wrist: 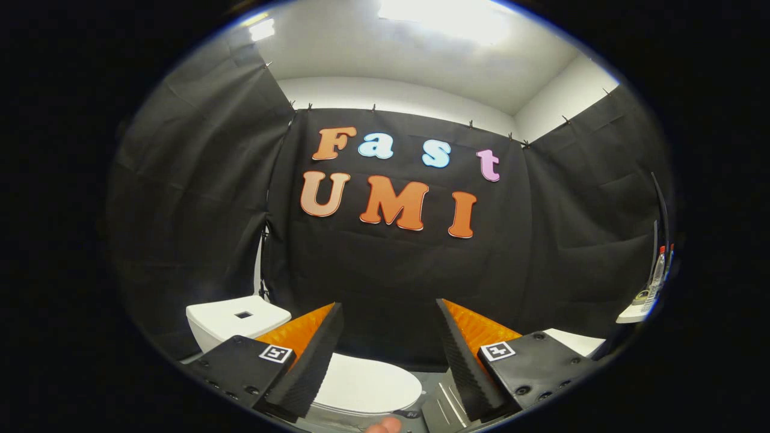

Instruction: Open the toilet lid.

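Gripper (390,313) held level above the closed toilet lid (367,385) — fingers spread wide, gripping nothing — cistern (231,322) behind the left finger

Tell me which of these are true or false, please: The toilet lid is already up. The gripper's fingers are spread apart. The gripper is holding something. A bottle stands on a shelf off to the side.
1. The toilet lid is already up: false. It lies flat and closed, below the fingers.
2. The fingers are spread apart: true.
3. The gripper is holding something: false. Nothing sits between its fingers.
4. A bottle stands on a shelf off to the side: true, beyond the right finger.
5. The tank is white: true.
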Demonstrator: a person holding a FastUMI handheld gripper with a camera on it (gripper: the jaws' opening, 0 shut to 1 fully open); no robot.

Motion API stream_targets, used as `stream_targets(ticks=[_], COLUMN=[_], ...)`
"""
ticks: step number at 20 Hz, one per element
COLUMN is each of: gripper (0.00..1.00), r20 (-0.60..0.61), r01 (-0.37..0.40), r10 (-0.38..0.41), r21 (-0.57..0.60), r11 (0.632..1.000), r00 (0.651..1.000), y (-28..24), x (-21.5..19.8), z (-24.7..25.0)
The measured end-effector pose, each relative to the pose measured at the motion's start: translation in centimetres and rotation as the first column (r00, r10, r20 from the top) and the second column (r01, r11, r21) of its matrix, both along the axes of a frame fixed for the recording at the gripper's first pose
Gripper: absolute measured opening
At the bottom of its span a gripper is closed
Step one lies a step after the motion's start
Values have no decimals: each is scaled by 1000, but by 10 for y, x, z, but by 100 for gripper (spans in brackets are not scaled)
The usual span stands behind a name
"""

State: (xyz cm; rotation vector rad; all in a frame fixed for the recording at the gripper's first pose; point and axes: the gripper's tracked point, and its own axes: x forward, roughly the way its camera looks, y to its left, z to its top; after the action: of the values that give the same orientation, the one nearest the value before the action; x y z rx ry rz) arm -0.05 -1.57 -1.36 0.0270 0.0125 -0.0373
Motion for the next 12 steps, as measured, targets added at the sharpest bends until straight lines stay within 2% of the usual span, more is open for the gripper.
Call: stream_targets(ticks=[3, 6, 9, 12], gripper=[98, 98, 98, 99], r20=[21, -14, -34, -76], r01=[14, 11, 21, 94], r10=[-14, -9, -12, -70], r21=[16, 147, 285, 386], r11=[1000, 989, 958, 918], r00=[1000, 1000, 999, 995], y=[-8, -15, -27, -58], x=[2, 12, 20, 21], z=[-6, -42, -81, -130])
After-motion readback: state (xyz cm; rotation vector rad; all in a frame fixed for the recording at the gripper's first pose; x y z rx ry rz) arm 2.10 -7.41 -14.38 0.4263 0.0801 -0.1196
